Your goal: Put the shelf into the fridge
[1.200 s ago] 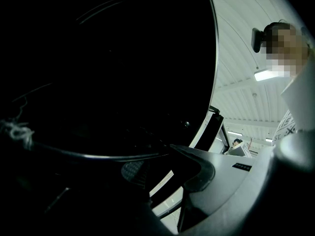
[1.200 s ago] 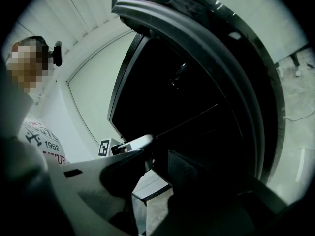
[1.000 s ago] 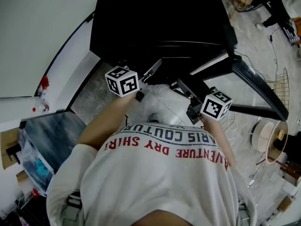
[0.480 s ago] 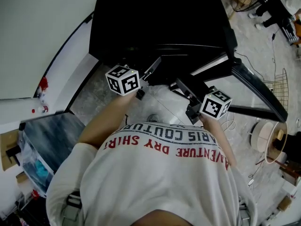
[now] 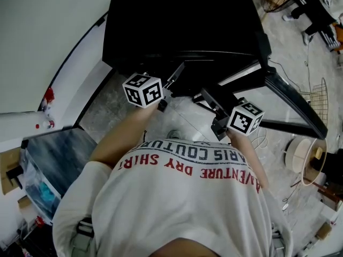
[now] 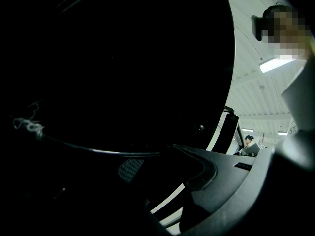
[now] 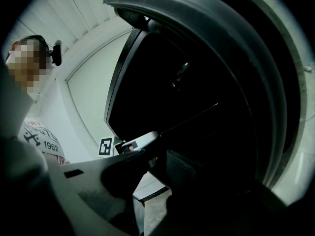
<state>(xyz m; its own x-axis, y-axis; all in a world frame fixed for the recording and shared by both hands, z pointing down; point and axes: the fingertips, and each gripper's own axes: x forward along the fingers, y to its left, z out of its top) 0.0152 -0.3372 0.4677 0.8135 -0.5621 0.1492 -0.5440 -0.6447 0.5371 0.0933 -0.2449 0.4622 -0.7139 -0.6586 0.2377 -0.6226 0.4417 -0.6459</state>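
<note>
- White cotton: a printed T-shirt (image 5: 187, 197) fills the near edge of the head view, behind both sets of jaws.
- The left gripper (image 6: 152, 161) has its jaws apart, and they have just been opening wider. Its ribbed pad (image 6: 130, 168) sits on the left and its grey jaw on the right, and neither visibly presses on anything.
- The shelf (image 6: 136, 153) shows there as a thin bright glass edge. It crosses just above that pad and ends at the tip of the grey jaw, so it lies across the mouth of the left jaws, at their tips and unclamped.
- The right gripper (image 7: 157, 156) has its jaws partway apart, and they have just been closing. They grip the shelf's near edge between the grey jaw on the left and the dark ribbed pad on the right.
- From the right jaw tips the same bright edge runs up and to the right into the dark.
- A marker cube (image 7: 105, 146), the left gripper's own, shows just to the left of the right jaws and level with their tips.
- The black fridge (image 5: 177, 20) stands straight ahead of both pairs of jaws. Each pair points into its dark open cavity, with the shelf's edge between the tips and the interior.
- The fridge's door (image 5: 295, 103) stands swung open, beyond and to the right of the right jaws.
- Pale mottled floor (image 5: 102, 114) lies below the jaws and out to the left of the left pair.
</note>
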